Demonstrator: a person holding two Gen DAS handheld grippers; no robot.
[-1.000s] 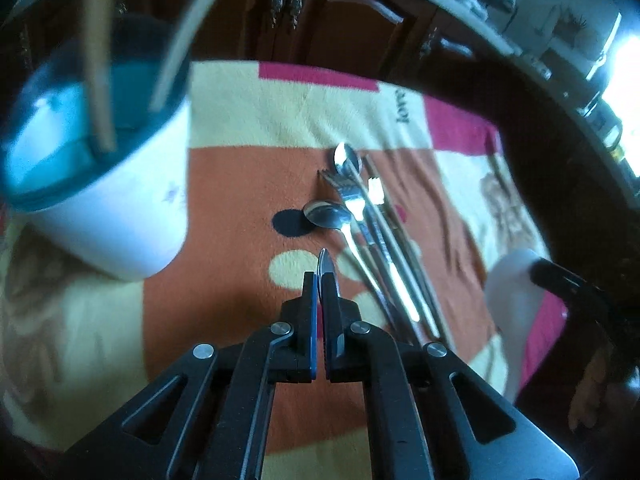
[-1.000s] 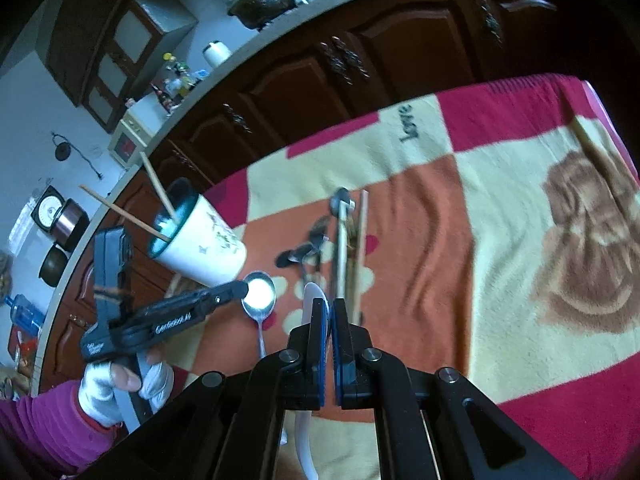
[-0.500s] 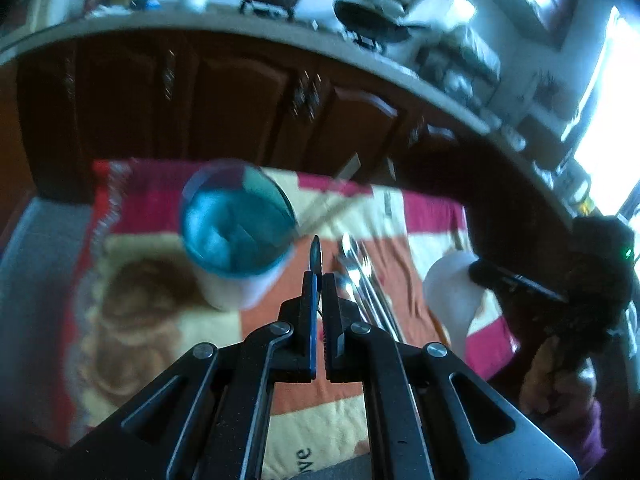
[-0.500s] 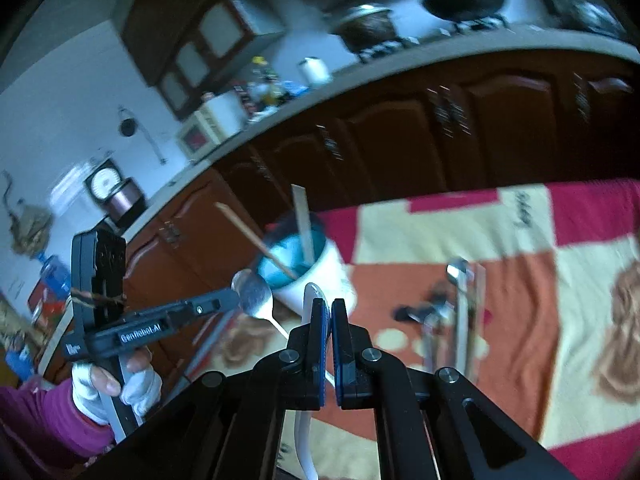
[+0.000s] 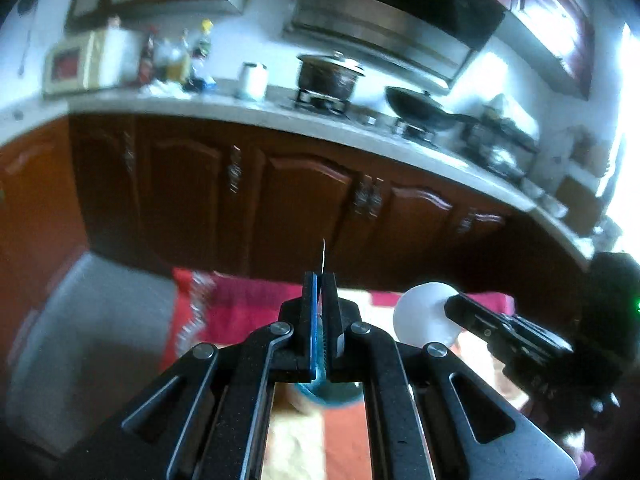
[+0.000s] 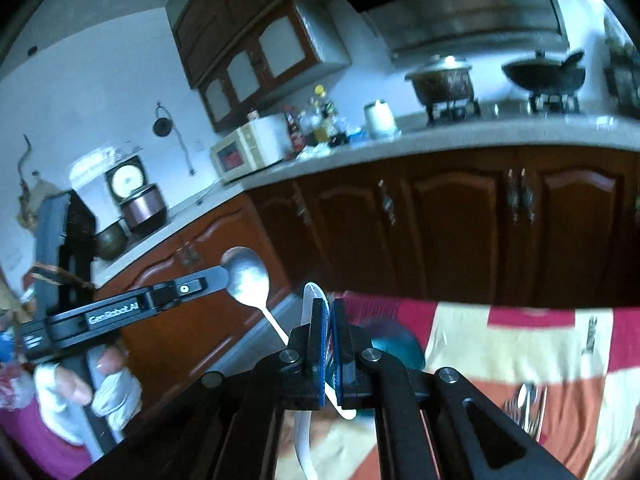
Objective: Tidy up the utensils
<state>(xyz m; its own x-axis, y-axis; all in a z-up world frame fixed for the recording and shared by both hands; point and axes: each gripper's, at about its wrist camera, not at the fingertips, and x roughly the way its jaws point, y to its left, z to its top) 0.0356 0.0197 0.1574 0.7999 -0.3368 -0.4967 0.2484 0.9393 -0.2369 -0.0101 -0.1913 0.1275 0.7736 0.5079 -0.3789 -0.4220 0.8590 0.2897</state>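
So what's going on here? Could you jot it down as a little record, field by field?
Place: kitchen, dark wooden cabinets under a pale counter
Left gripper: jaws shut on a metal spoon, bowl upward
Right gripper: jaws shut on a white spoon
Cup: teal inside, mostly hidden behind the right gripper
Cloth: red, cream and orange patches
Remaining cutlery: lying on the cloth, blurred
Person: gloved hand on the left gripper's handle
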